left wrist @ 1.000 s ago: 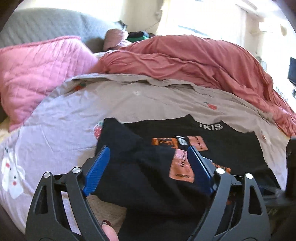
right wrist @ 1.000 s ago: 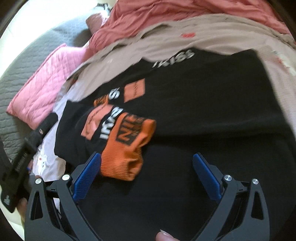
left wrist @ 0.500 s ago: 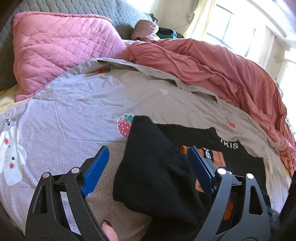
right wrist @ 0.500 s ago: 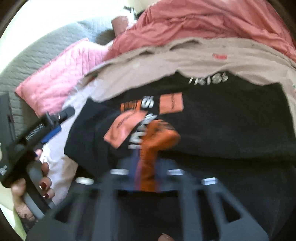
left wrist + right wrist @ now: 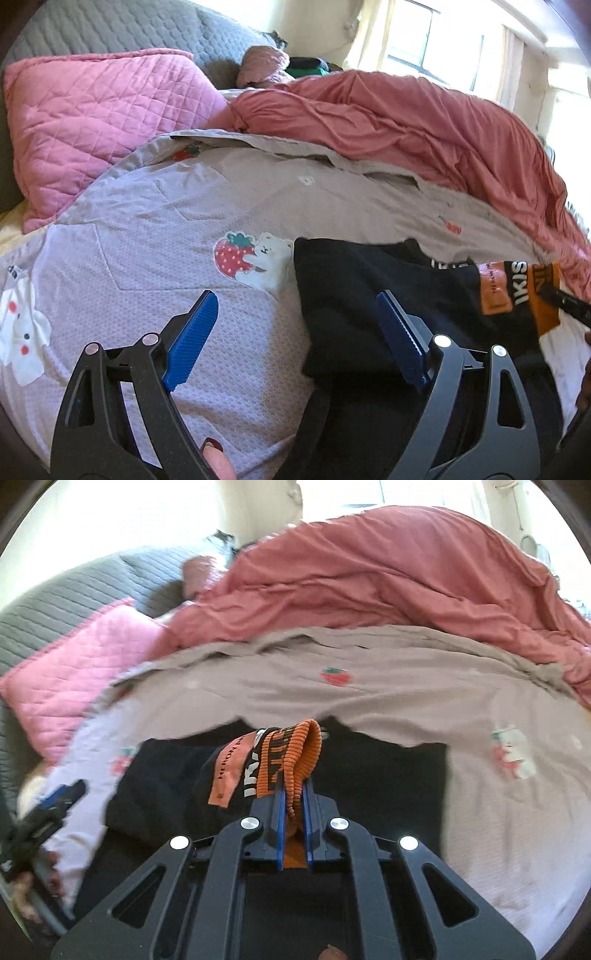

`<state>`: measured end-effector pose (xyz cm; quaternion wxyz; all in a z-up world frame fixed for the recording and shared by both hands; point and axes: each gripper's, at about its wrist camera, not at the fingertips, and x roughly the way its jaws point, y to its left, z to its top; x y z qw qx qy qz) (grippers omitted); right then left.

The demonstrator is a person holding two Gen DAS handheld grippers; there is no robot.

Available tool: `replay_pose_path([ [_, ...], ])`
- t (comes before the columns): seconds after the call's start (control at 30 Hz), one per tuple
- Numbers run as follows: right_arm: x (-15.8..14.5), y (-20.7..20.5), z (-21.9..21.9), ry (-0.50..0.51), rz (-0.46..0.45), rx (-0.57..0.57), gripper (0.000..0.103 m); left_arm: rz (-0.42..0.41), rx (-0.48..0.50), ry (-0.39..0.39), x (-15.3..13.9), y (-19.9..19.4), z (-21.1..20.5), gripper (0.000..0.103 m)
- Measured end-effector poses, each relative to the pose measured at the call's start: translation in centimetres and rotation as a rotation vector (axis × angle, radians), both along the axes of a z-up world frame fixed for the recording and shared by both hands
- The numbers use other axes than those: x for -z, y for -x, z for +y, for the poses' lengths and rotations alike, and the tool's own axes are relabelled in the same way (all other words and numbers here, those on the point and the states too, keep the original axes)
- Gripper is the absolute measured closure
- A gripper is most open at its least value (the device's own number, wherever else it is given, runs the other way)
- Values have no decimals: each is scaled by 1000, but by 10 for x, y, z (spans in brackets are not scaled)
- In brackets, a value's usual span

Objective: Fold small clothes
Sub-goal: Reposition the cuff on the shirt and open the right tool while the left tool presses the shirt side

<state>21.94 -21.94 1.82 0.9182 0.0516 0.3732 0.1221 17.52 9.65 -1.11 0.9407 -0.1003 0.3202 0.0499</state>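
Far left in the left wrist view: pink quilted pillow (image 5: 99, 136) propped against the grey padded headboard (image 5: 122, 33), its lower edge meeting the pale printed bedspread (image 5: 155, 266). Broad stretch of bare bedspread below the pillow and across to the strawberry-and-bear print (image 5: 251, 260); plenty of room there for moving.

Left gripper (image 5: 295, 336) poised low over that stretch, jaws spread wide and nothing between them. Left blue pad (image 5: 192, 339) over bare bedspread, right blue pad over the left edge of the black sweatshirt (image 5: 354, 295). No contact visible between pads and cloth.

Black sweatshirt spread flat on the bedspread, just right of the bear print, its left edge running down toward the bottom of the frame and its upper edge lying near the middle of the bed. Beyond that upper edge, a band of open bedspread, then the rumpled salmon-red duvet (image 5: 424, 122) heaped along the far side, closing off the space at the back and right.

From the right wrist view: right gripper (image 5: 293, 794) clamped tight on the orange ribbed cuff (image 5: 299, 753) of the sweatshirt, the cuff bunched and arching up out of the blue pads, with the orange-patched sleeve (image 5: 229, 771) lifted clear of the body of the garment beneath. Right of the garment's edge, another clear area of bedspread reaching to a second bear print (image 5: 513, 753) and onward to the bed's right side.
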Motion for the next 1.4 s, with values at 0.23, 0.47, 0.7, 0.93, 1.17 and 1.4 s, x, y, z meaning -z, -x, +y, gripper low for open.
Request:
replay_pose_path([
  [0.23,26,-15,-16,58,65,50,96,9,48,-14,3,-4,-12,23],
  [0.47,39,-23,-18,70,101,90,96,37,191,-20,-5,-32,-53,23],
  [0.7,49,-27,-25,102,140,139,96,125,275,-56,33,-48,-73,23],
  [0.93,72,-35,-25,147,212,191,88,198,293,-29,50,-55,-69,23],
  [1.17,55,-18,-41,104,163,246,61,176,259,74,39,-48,-43,23],
  [1.4,43,8,-34,59,116,179,53,161,36,223,24,-32,32,27],
])
